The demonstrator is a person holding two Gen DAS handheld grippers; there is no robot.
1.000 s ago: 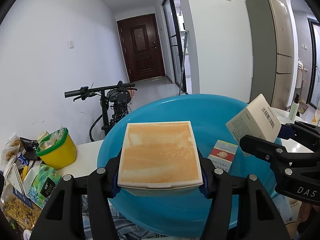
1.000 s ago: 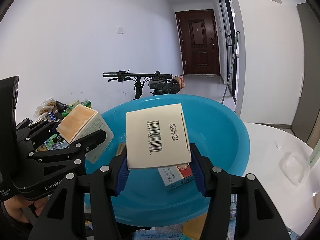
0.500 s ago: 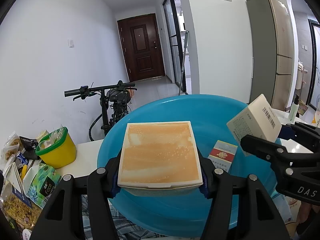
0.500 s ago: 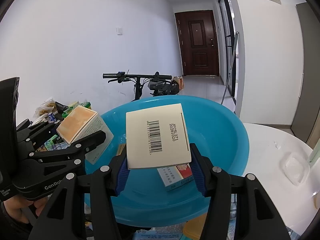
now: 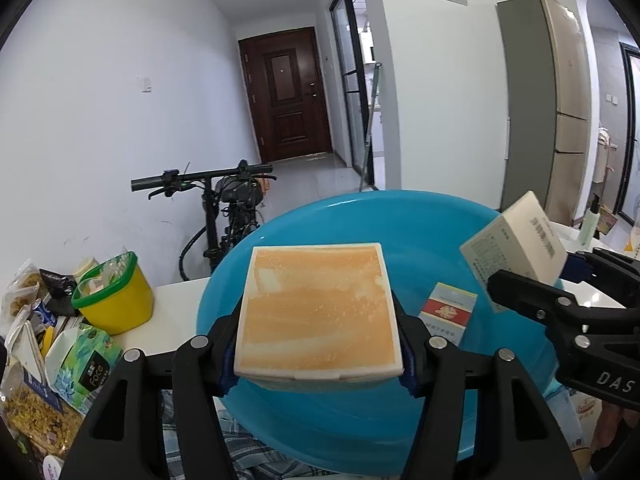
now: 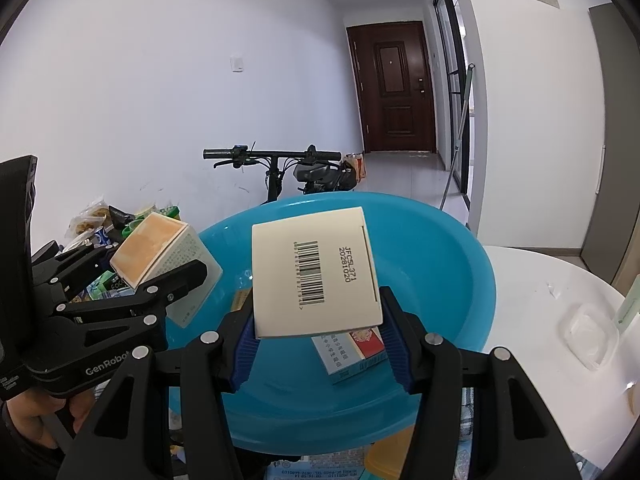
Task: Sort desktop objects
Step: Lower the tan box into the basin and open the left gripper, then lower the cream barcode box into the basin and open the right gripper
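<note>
Left of blue basin (image 5: 400, 224): yellow tub (image 5: 116, 300), snack packets on table (image 5: 176, 316). Your left gripper (image 5: 318, 354) clamps orange-topped box (image 5: 320, 312) above basin's near rim. Red-and-white pack (image 5: 448, 314) lies inside basin. Your right gripper (image 6: 318, 340) grips barcoded cream box (image 6: 314, 272) over basin.
</note>
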